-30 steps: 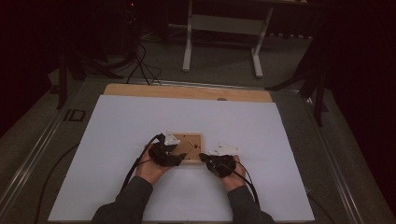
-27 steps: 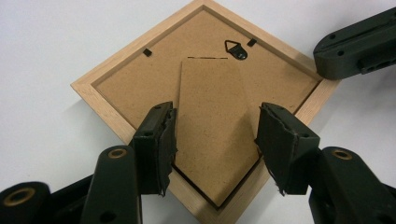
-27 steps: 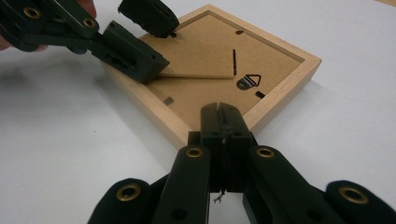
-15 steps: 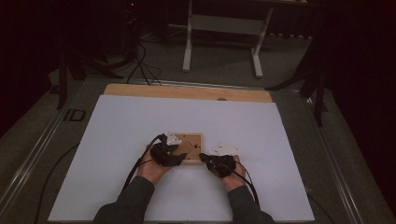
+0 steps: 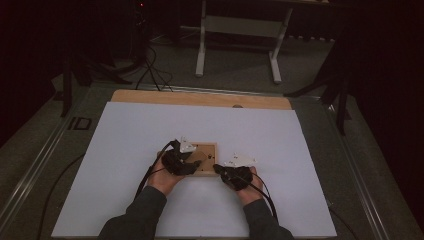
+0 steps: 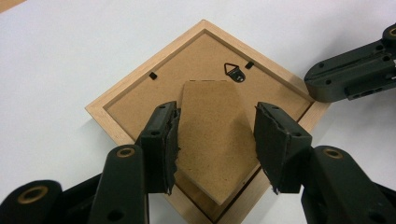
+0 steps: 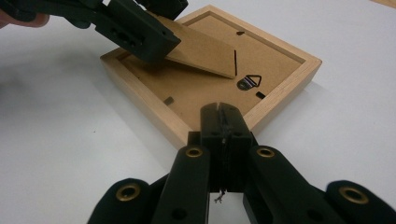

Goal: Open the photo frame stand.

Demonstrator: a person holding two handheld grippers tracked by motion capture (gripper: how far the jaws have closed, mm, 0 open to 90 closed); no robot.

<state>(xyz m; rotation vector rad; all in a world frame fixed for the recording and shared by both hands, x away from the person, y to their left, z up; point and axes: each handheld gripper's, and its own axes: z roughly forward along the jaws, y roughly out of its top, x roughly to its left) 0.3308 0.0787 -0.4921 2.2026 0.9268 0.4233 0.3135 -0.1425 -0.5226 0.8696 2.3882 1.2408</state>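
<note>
Picture frame, face down, stand being lifted with two hand-held grippers.

Left gripper (image 6: 215,140): jaws partly open, one each side of the cardboard stand (image 6: 212,140); they have just been closing in on it, the left pad about at the stand's edge, the right one with a small gap, so a firm grip cannot be confirmed. Right gripper (image 7: 223,122): jaws pressed together with nothing between them, tip at the near rim of the wooden frame (image 7: 140,100), seemingly steadying it. Frame lies back-up on the white sheet (image 5: 125,150) near the middle of the table, between both hands. Stand is tilted up off the backing board (image 7: 196,88) in the right gripper view, hinged near the metal hanger (image 7: 248,82). Judged status: stand part raised; full opening and setting the frame upright remain.
</note>
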